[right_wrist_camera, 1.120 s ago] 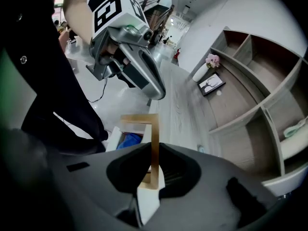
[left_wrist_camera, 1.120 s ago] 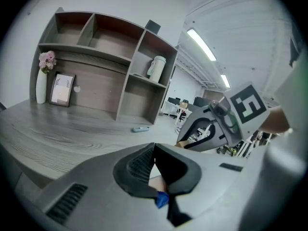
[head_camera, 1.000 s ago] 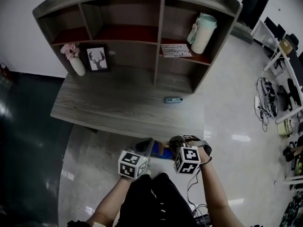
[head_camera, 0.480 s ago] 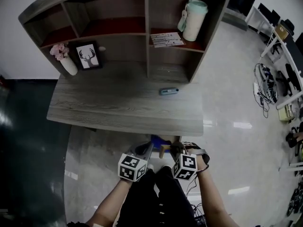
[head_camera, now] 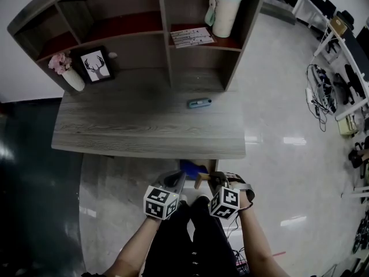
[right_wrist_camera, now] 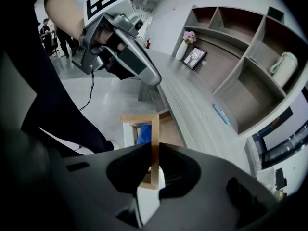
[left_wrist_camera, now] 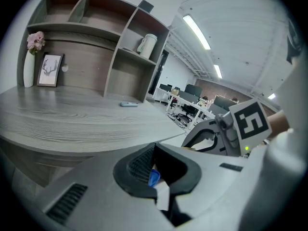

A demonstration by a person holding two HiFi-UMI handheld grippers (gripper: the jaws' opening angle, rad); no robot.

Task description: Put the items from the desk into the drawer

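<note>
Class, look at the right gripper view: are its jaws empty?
No, the right gripper is clamped on a light wooden frame.

Dim head view, glare patches on glossy floor (head_camera: 288, 140); ceiling strip lights (left_wrist_camera: 196, 32) bright; heavy fisheye bending, dark corners

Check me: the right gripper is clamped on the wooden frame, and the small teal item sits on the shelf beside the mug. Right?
Not quite. The right gripper is clamped on the wooden frame, but the small teal item lies on the desk top, not beside the mug. The head view shows it.
</note>
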